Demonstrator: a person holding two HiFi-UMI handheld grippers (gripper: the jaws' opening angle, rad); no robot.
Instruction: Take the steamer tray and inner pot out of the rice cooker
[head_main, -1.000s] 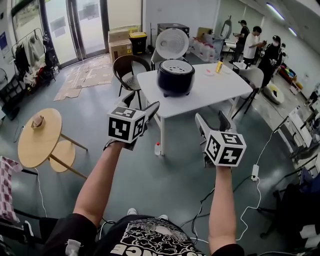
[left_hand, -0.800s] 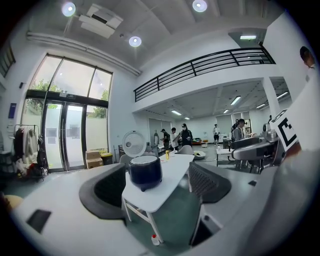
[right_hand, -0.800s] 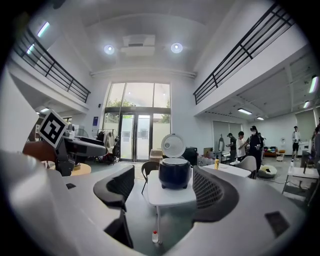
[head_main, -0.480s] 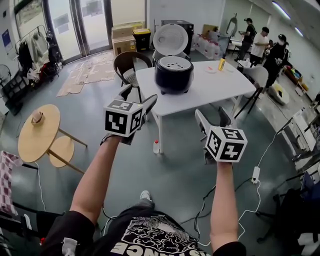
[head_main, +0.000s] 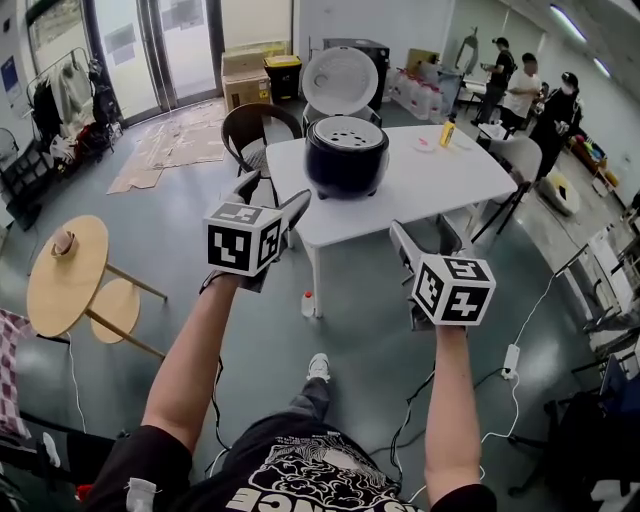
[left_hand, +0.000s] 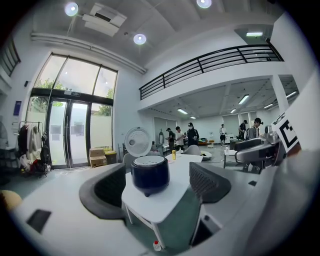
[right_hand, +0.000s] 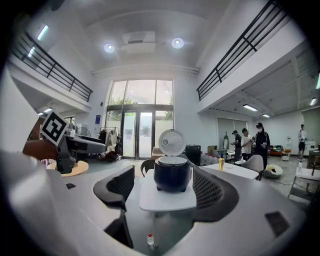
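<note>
We held both grippers out toward the white table (head_main: 440, 180), the left gripper (head_main: 275, 190) and the right gripper (head_main: 422, 232) each with jaws wide apart and nothing between them, both well short of the rice cooker (head_main: 346, 160). The rice cooker stood on the table's near left part, its lid (head_main: 340, 80) raised at the far side and the perforated steamer tray (head_main: 346, 131) seated in its top. The inner pot beneath was hidden. A yellow can (head_main: 447, 132) stood farther right, and a small bottle (head_main: 308, 303) sat on the floor by the near table leg
</note>
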